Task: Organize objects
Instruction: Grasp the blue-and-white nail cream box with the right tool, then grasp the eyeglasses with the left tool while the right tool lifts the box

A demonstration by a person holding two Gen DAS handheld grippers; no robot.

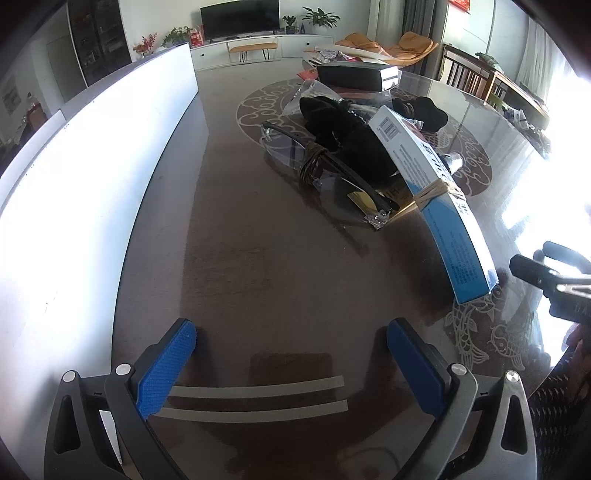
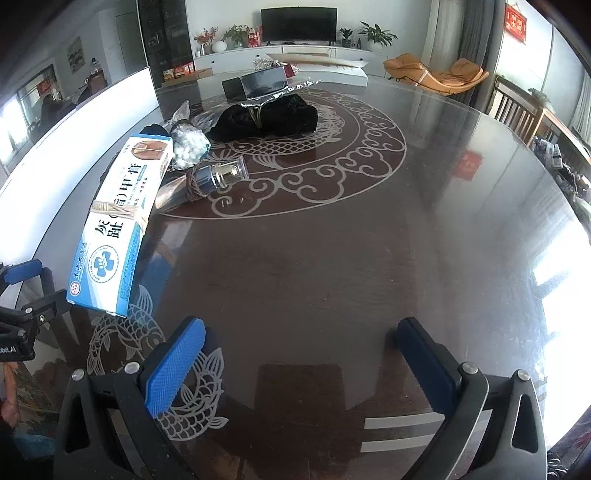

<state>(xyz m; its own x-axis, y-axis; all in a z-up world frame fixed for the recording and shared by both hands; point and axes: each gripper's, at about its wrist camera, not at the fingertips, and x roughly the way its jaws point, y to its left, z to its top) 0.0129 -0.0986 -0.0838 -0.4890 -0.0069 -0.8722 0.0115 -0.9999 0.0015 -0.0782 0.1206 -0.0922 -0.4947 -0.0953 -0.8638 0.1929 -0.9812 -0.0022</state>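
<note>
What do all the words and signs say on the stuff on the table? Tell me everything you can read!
"灰趾(指)甲" in big dark characters on the blue and white box; the last big character is unclear.
A round blue cross emblem near the box's close end.
"...bot.AI", cut off, on the left hand-held gripper body.
Barcode and small print on the box's side: too small to read.
Red hanging sign on the far wall: gold characters, blurred.
Nothing else is readable.

Blue box (image 2: 122, 218) reads "灰趾(指)甲" w/ cross logo; other gripper body (image 2: 14, 332) shows "bot.AI".
</note>
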